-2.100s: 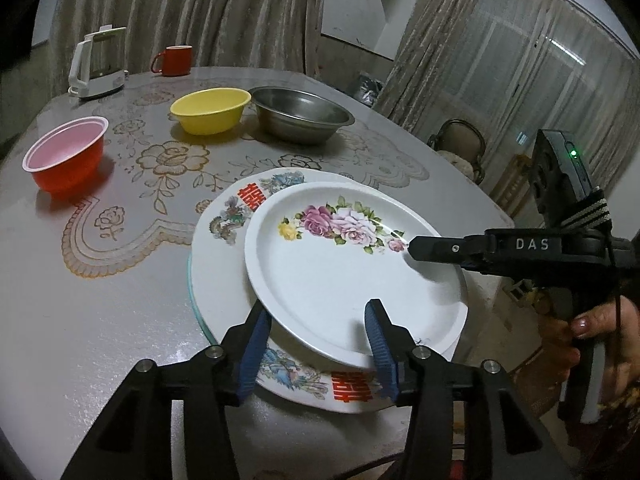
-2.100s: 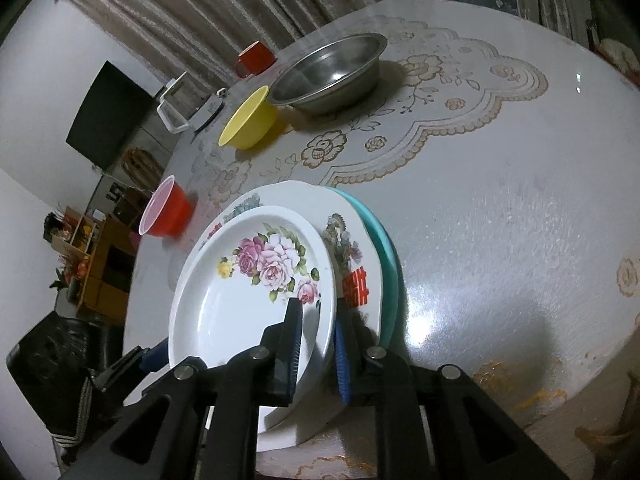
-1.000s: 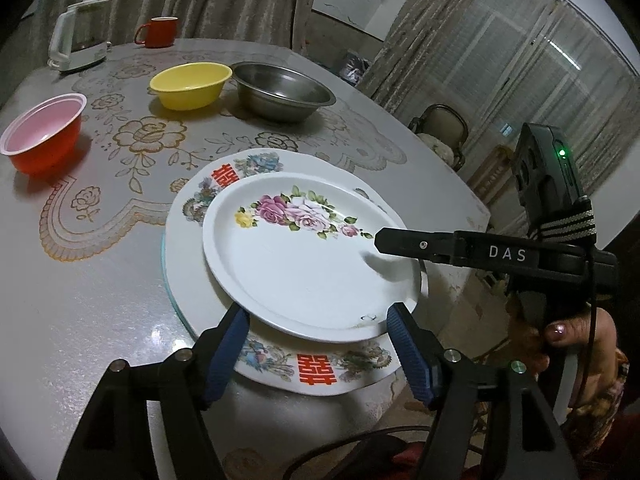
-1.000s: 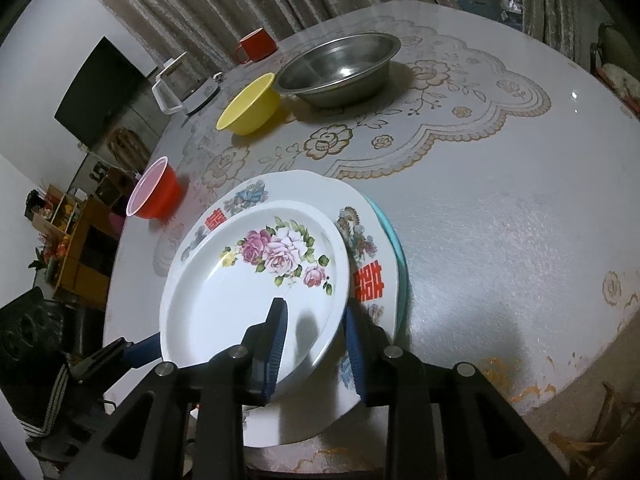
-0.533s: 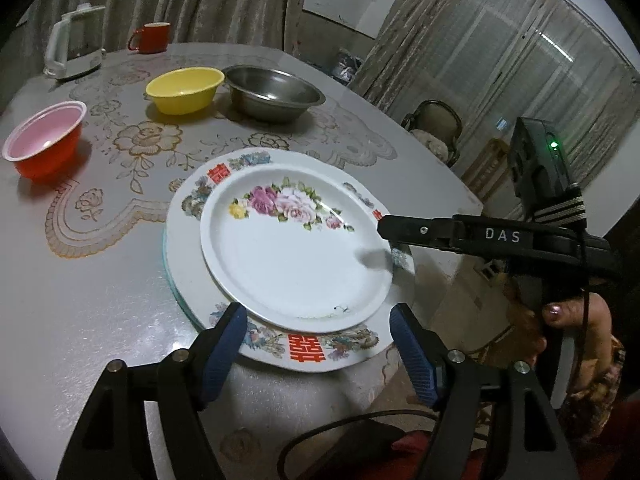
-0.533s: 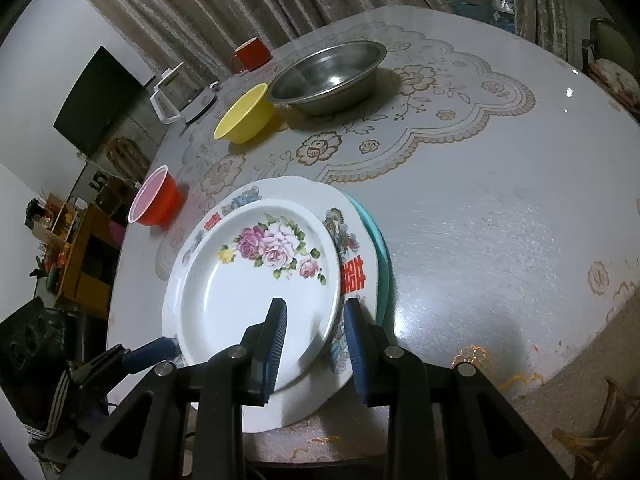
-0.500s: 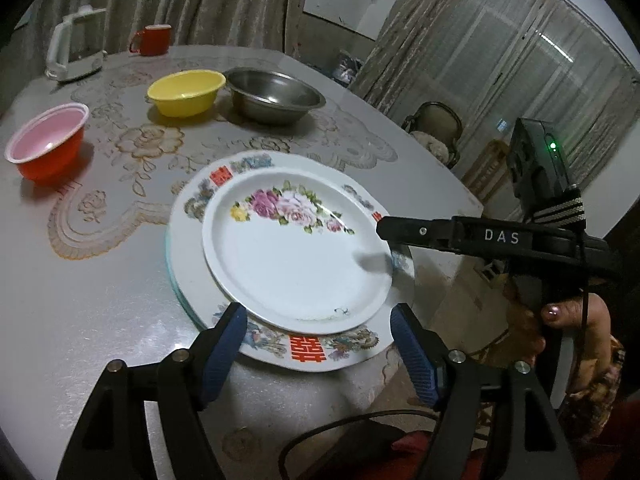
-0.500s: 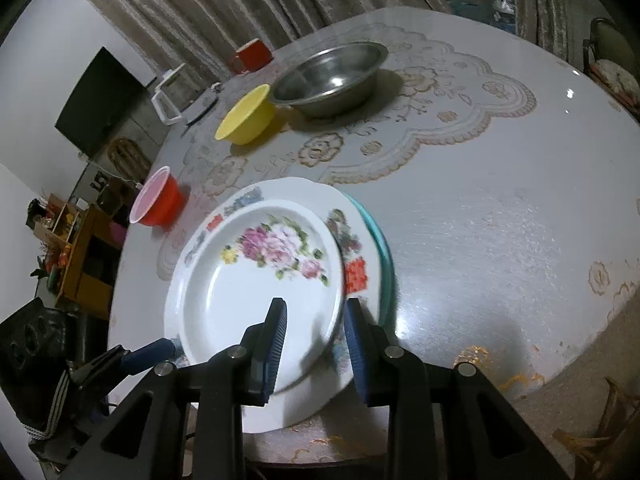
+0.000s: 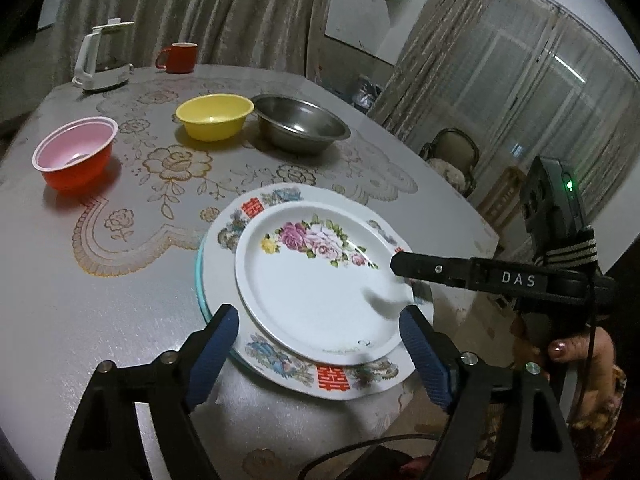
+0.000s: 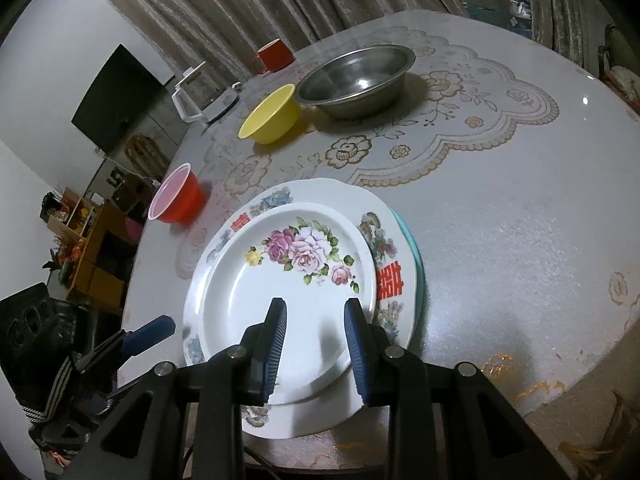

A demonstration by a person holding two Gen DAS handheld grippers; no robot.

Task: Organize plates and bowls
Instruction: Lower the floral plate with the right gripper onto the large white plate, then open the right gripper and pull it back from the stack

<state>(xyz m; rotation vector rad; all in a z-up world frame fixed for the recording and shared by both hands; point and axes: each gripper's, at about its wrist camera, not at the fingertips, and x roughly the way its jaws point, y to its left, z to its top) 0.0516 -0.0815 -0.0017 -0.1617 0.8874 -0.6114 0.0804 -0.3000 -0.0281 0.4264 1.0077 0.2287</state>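
Observation:
A white plate with pink roses (image 9: 316,280) (image 10: 288,292) lies on a larger white plate with red characters (image 9: 332,376) (image 10: 388,276), which lies on a teal plate (image 9: 199,276) (image 10: 412,248). The stack sits at the table's near edge. My left gripper (image 9: 324,350) is open and empty, jaws wide, just short of the stack. My right gripper (image 10: 316,336) is open and empty above the rose plate's rim; it also shows in the left wrist view (image 9: 404,266). A red bowl (image 9: 74,154) (image 10: 176,200), a yellow bowl (image 9: 214,116) (image 10: 272,118) and a steel bowl (image 9: 300,124) (image 10: 356,76) stand farther back.
A red mug (image 9: 180,57) (image 10: 274,55) and a white kettle (image 9: 104,62) (image 10: 200,94) stand at the far side of the round table (image 9: 80,320). A lace-patterned mat (image 10: 440,128) covers its middle. A chair (image 9: 452,156) stands beyond the right edge.
My right gripper let go of the rose plate, opened and drew back. The rose plate now rests flat on the stack. My left gripper opened wider and pulled back.

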